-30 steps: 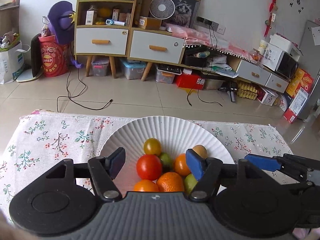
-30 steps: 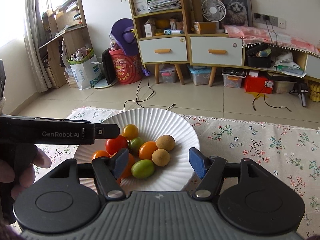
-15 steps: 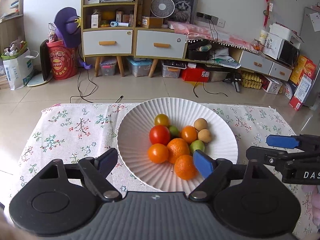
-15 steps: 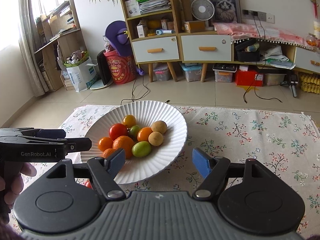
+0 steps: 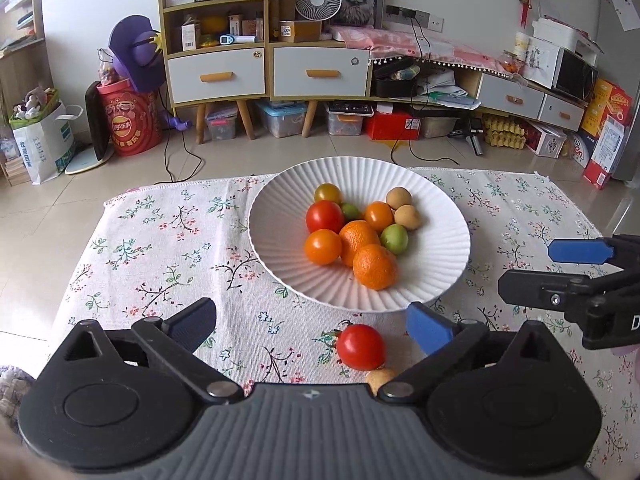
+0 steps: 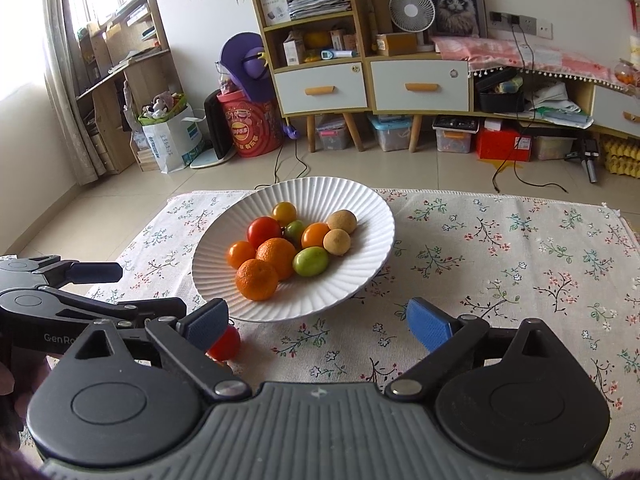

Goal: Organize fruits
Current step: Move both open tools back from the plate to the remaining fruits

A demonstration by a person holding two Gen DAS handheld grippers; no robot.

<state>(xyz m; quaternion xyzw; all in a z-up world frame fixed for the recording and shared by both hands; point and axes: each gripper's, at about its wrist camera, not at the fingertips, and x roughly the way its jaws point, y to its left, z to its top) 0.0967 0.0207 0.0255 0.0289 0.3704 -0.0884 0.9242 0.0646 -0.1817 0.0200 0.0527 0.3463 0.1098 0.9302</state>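
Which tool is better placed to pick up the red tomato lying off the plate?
Left. The red tomato lies between the open left tool; the right tool points beside it.

From my right gripper [image 6: 315, 323] — fingers spread wide, nothing between them — I see the white plate [image 6: 360, 272] of fruit on the floral cloth [image 6: 500, 264]. A red tomato [image 6: 225, 343] lies off the plate, half hidden behind my left finger, beside the left gripper [image 6: 132, 286].

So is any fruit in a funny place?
Yes. A red tomato and a small tan fruit lie on the flowered cloth in front of the white plate, while the other fruit sits on it.
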